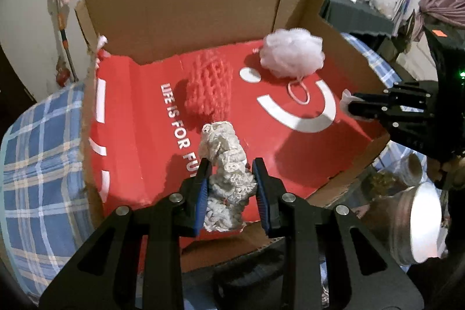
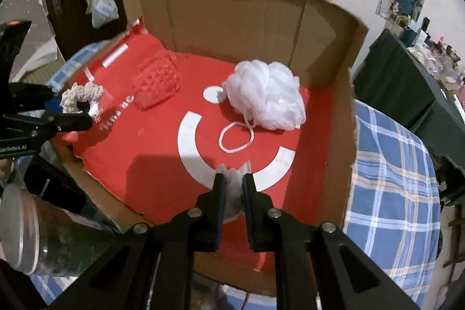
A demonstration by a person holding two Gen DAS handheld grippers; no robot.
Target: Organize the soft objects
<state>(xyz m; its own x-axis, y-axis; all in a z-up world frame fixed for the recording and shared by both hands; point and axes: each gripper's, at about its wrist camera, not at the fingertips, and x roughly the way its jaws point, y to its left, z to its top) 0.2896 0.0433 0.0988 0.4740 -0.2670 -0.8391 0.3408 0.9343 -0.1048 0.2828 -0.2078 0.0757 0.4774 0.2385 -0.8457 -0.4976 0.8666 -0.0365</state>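
A white mesh pouf (image 2: 266,96) and red knitted pad (image 2: 157,83) lie apart on the box's (image 2: 232,19) red floor.

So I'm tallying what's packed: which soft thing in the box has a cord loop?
The white mesh pouf at the back right; the red knit pad beside it has none.
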